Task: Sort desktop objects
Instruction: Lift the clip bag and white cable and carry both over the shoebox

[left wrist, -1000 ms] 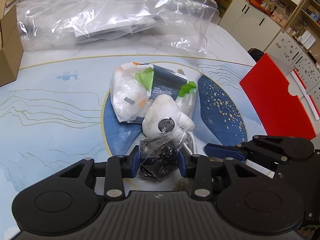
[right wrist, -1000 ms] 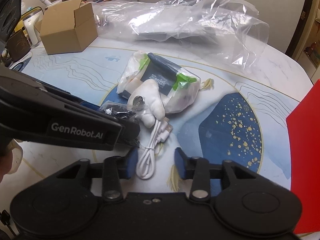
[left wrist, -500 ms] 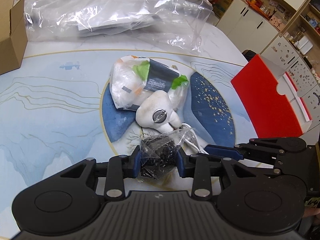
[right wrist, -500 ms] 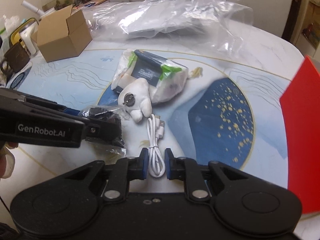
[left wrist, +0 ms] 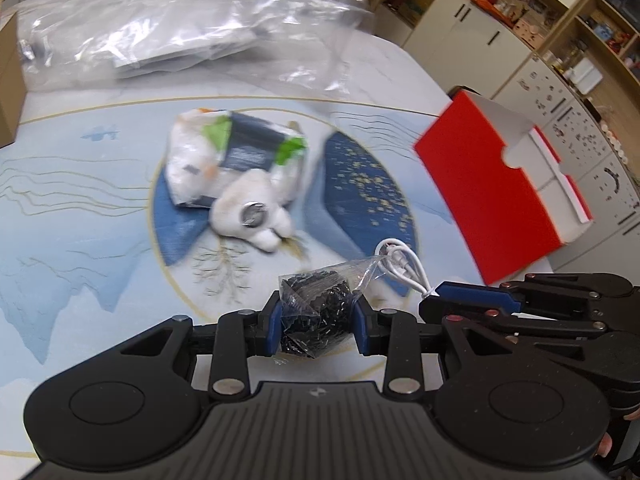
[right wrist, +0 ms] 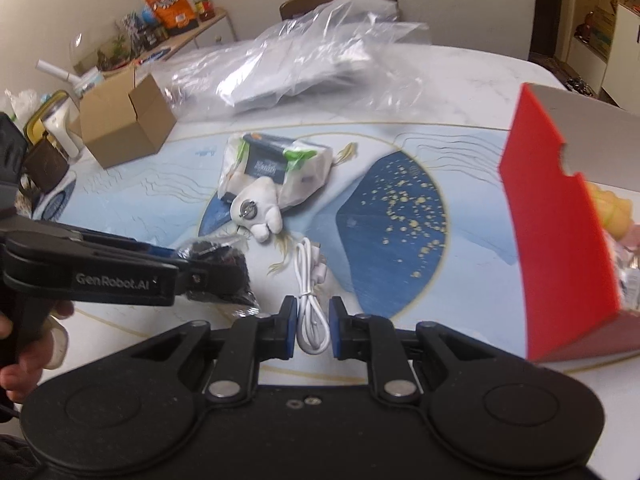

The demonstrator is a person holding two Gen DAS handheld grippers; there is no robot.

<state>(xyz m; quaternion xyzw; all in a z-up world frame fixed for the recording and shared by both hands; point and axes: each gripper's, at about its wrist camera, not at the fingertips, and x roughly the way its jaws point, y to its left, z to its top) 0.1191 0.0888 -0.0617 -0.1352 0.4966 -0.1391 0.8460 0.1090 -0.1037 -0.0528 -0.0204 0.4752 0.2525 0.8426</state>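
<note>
— Two things lifted so far? What does my left wrist view show?
— My left gripper [left wrist: 316, 322] clamps the bag of black bits [left wrist: 314, 312]; one plush toy [left wrist: 248, 216] and one tissue pack [left wrist: 236, 152] wait mid-tabletop.
— And the right wrist view?
— My right gripper [right wrist: 313, 328] pinches the white cable [right wrist: 310, 308], near the red box [right wrist: 560, 232] at the right edge.

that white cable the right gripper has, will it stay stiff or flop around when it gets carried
Likely floppy: the white cable is a thin coiled lead, clamped at one end by the right gripper, so its free plug end may swing. A small tie around its middle should keep the loops bundled. It looks light.
</note>
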